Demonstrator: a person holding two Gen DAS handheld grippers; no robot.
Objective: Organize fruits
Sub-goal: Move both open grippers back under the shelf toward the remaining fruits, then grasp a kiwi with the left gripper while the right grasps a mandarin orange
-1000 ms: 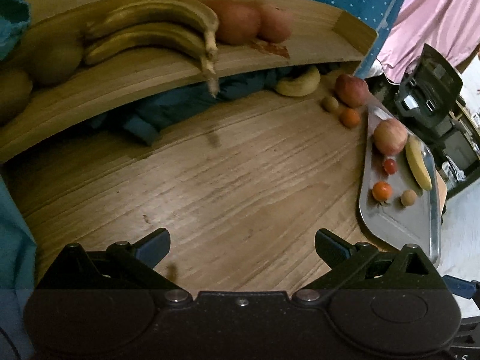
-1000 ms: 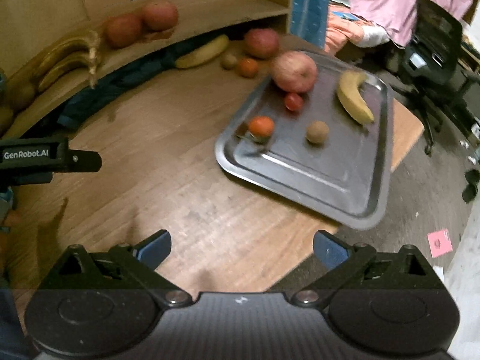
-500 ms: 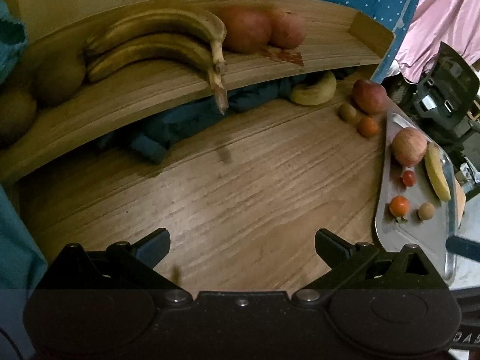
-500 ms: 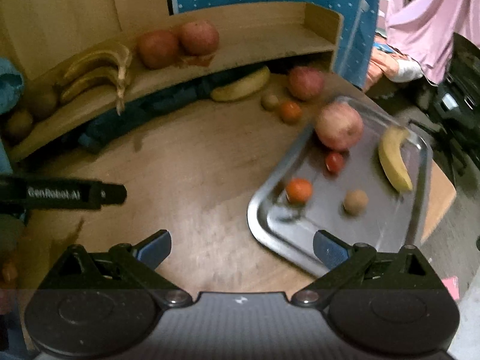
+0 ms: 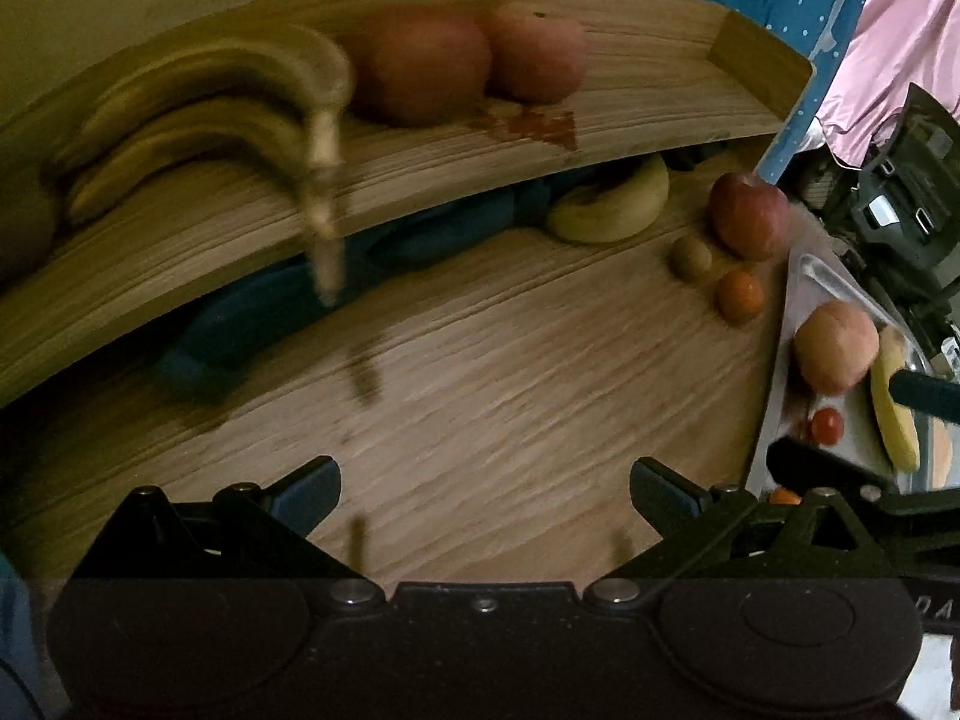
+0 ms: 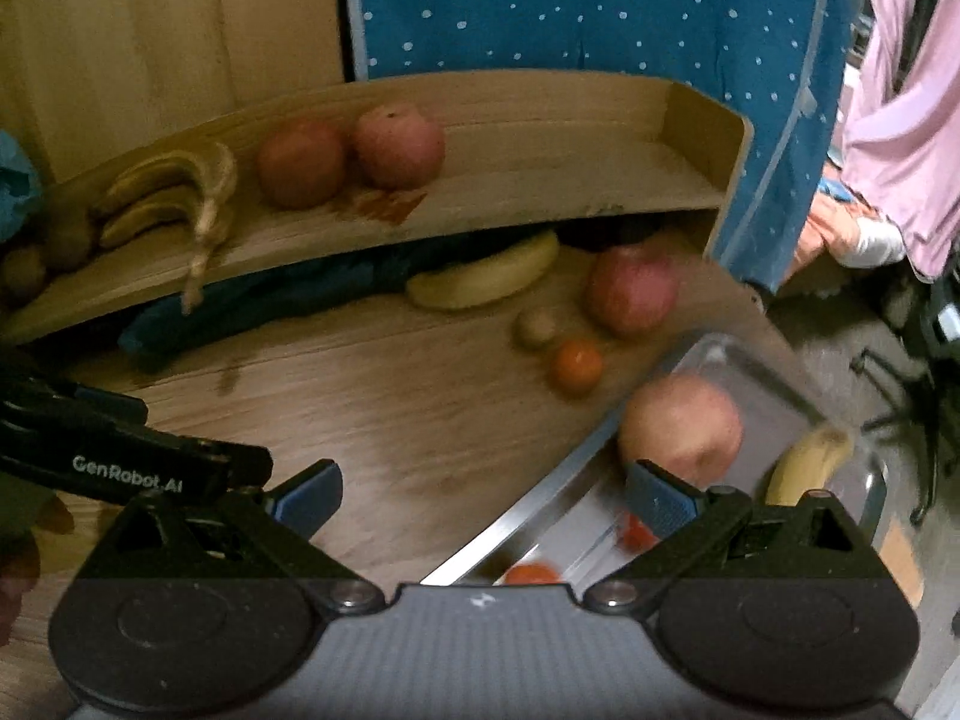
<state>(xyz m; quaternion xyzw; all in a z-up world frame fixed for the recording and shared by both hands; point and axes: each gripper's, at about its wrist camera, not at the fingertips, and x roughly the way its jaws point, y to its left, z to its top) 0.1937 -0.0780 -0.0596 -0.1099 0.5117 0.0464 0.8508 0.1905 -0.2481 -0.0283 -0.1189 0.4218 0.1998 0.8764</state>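
On the wooden shelf lie two bananas and two apples. Below it on the table rest a banana, a red apple, a kiwi and an orange. The metal tray holds an apple, a banana and small tomatoes. My right gripper is open, its right finger over the tray's edge. My left gripper is open above bare tabletop; the tray shows at its right.
A blue cloth is stuffed under the shelf. A blue dotted curtain hangs behind, and pink fabric at the right. A black chair stands beyond the table's right edge. The table's middle is bare wood.
Both grippers moved forward toward the shelf, so the fruit looks larger. The right gripper now reaches over the tray's near edge and the left gripper's arm shows closer at its left.
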